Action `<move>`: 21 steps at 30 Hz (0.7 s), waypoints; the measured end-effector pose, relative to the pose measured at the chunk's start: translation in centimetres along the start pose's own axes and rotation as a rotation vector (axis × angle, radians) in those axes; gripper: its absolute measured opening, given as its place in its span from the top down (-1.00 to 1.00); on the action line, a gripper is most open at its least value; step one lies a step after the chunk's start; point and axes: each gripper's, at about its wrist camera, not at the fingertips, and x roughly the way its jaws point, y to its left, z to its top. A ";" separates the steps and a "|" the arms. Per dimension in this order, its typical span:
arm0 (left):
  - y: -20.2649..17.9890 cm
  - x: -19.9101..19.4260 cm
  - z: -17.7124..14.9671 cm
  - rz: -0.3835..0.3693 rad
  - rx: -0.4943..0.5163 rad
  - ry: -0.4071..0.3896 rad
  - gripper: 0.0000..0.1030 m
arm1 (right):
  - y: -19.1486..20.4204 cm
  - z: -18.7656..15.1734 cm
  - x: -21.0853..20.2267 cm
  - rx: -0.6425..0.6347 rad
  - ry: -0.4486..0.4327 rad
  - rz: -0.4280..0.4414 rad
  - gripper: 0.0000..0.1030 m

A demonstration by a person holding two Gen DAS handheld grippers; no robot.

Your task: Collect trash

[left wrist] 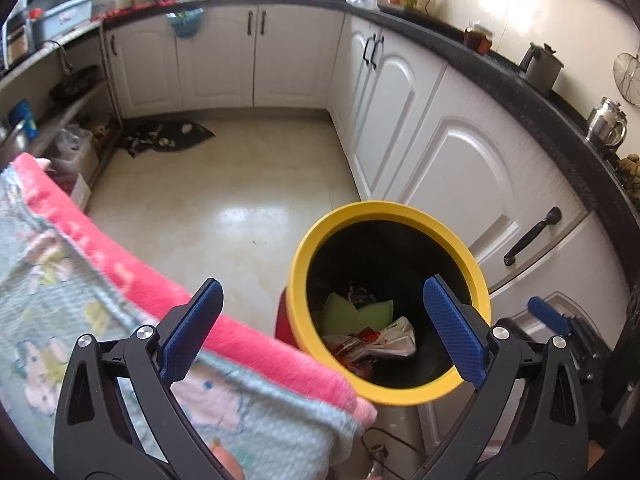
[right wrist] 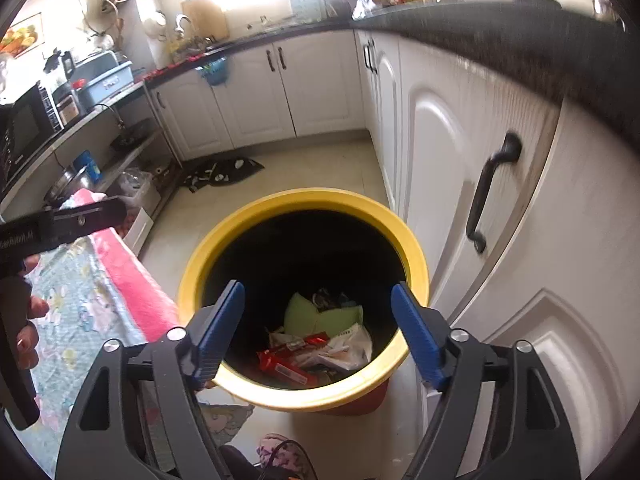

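Observation:
A yellow-rimmed trash bin (left wrist: 304, 256) stands on the kitchen floor beside the white cabinets; it also shows in the right wrist view (right wrist: 416, 256). Inside lie green paper (right wrist: 320, 316), red wrappers (right wrist: 288, 364) and crumpled white packaging (right wrist: 348, 350); the same trash (left wrist: 368, 332) shows in the left wrist view. My left gripper (left wrist: 324, 332) is open and empty, above the bin's left rim and the table edge. My right gripper (right wrist: 318, 332) is open and empty, directly over the bin's mouth. The right gripper's blue finger (left wrist: 546, 314) shows in the left view.
A table under a pink and floral cloth (left wrist: 120, 300) sits left of the bin. White cabinets (left wrist: 460, 168) with black handles run along the right. A dark mat (left wrist: 168, 138) with scraps lies on the far floor. The left gripper's body (right wrist: 60, 228) crosses the right view.

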 end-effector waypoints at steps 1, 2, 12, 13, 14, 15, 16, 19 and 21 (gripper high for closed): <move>0.1 -0.9 -0.3 0.006 0.000 -0.017 -0.79 | 0.3 0.1 -0.5 -0.005 -0.009 0.000 -0.53; 0.3 -1.7 -0.6 0.007 -0.001 -0.029 -0.79 | 0.8 0.2 -1.3 -0.009 -0.024 0.002 -0.58; 2.7 -9.9 -4.7 0.081 -0.045 -0.143 -0.79 | 5.8 -0.4 -7.6 -0.097 -0.132 0.032 -0.81; 3.2 -11.0 -5.4 0.096 -0.052 -0.160 -0.79 | 6.4 -0.5 -8.2 -0.105 -0.146 0.041 -0.81; 3.6 -12.0 -5.9 0.108 -0.056 -0.172 -0.79 | 7.2 -0.6 -8.7 -0.113 -0.163 0.058 -0.83; 3.9 -12.8 -6.3 0.120 -0.061 -0.182 -0.79 | 7.7 -0.7 -9.2 -0.117 -0.173 0.071 -0.86; 4.5 -14.1 -7.0 0.141 -0.076 -0.204 -0.79 | 8.6 -1.0 -9.9 -0.124 -0.187 0.092 -0.86; 5.9 -16.8 -8.6 0.179 -0.110 -0.241 -0.79 | 10.4 -1.9 -11.4 -0.143 -0.218 0.129 -0.88; 6.5 -18.3 -9.9 0.208 -0.118 -0.265 -0.79 | 12.1 -3.0 -12.8 -0.175 -0.249 0.159 -0.88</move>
